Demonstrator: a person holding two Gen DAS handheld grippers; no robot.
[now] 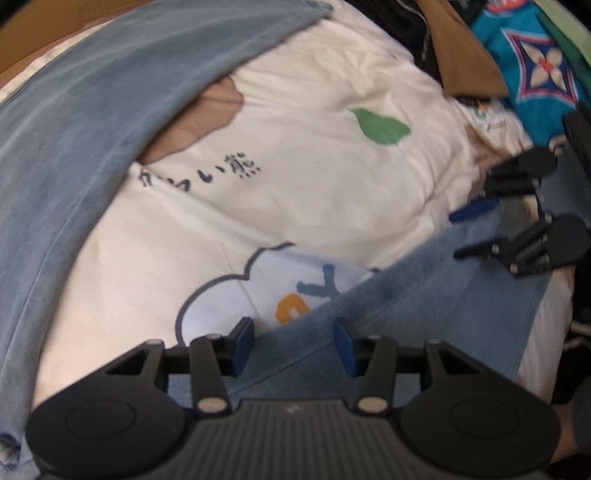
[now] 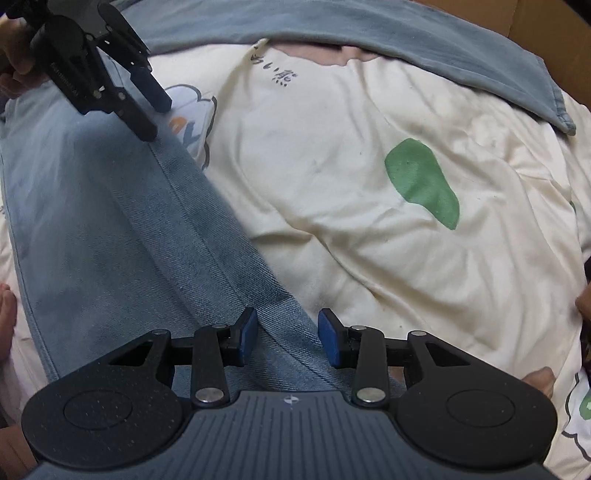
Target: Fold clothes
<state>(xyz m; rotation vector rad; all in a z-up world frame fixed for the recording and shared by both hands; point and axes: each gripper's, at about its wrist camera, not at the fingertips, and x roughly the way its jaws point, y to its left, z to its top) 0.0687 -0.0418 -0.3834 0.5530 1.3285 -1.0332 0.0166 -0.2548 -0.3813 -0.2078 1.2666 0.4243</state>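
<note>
Light blue jeans (image 2: pixel 122 229) lie spread on a cream printed quilt (image 2: pixel 351 184). One leg runs under both grippers; the other leg (image 1: pixel 92 122) arcs across the far side, also in the right wrist view (image 2: pixel 369 37). My left gripper (image 1: pixel 293 338) is open, its jaws astride the near leg's edge (image 1: pixel 424 295). My right gripper (image 2: pixel 287 334) is open, its jaws astride the same leg's seam edge. Each gripper shows in the other's view: the right one (image 1: pixel 476 230) and the left one (image 2: pixel 157 116), both open just above the denim.
A pile of clothes, brown (image 1: pixel 465 55) and teal patterned (image 1: pixel 535 66), lies beyond the quilt's far right. A cardboard surface (image 2: pixel 535 22) borders the far side. A person's hand (image 2: pixel 7 306) rests at the left edge.
</note>
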